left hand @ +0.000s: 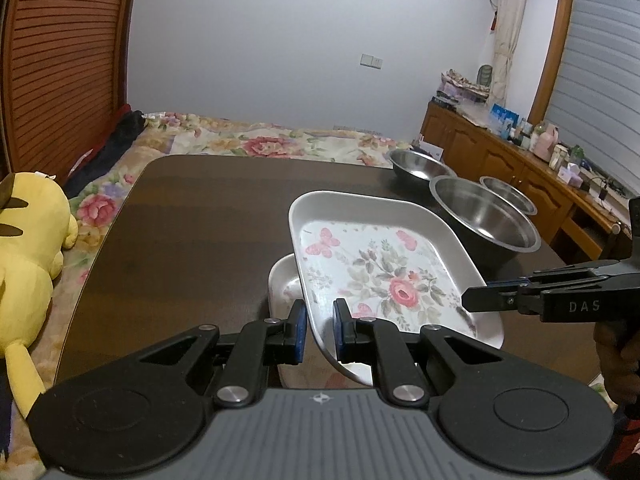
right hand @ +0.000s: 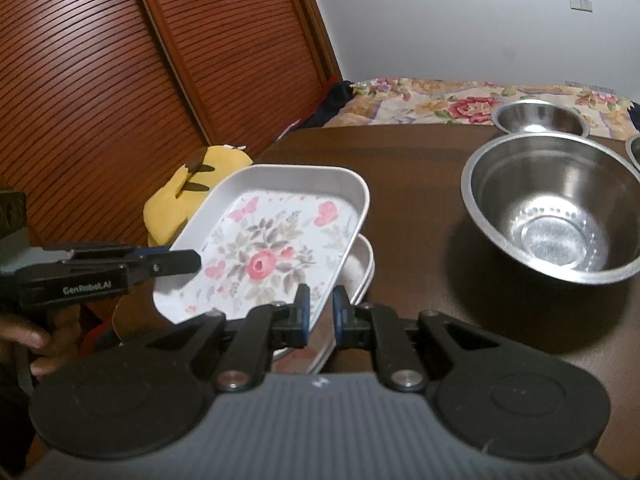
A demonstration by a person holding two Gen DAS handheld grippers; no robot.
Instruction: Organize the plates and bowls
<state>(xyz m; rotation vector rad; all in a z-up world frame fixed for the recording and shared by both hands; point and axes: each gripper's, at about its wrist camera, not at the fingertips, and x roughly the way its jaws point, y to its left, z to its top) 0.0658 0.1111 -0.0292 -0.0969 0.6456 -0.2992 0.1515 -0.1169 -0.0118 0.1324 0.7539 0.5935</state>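
Note:
A square white plate with a rose pattern (left hand: pixel 376 268) (right hand: pixel 272 236) hangs slightly tilted over the dark wooden table (left hand: pixel 192 240). My left gripper (left hand: pixel 320 322) (right hand: pixel 196 262) is shut on its near left rim. My right gripper (left hand: pixel 470 304) (right hand: pixel 320 306) is shut on the opposite rim. Just under the held plate lies another white plate (left hand: pixel 282 284) (right hand: pixel 362 268), mostly hidden. A large steel bowl (left hand: pixel 486 216) (right hand: pixel 552 208) stands to the right on the table. Behind it are a second steel bowl (left hand: pixel 420 164) (right hand: pixel 540 118) and a smaller one (left hand: pixel 510 194).
A yellow plush toy (left hand: pixel 28 248) (right hand: pixel 188 192) lies on the flowered bed (left hand: pixel 264 144) left of the table. Louvred wooden doors (right hand: pixel 120 80) stand behind it. A cluttered wooden sideboard (left hand: pixel 520 152) runs along the right wall. A hand (right hand: pixel 36 344) holds the left gripper.

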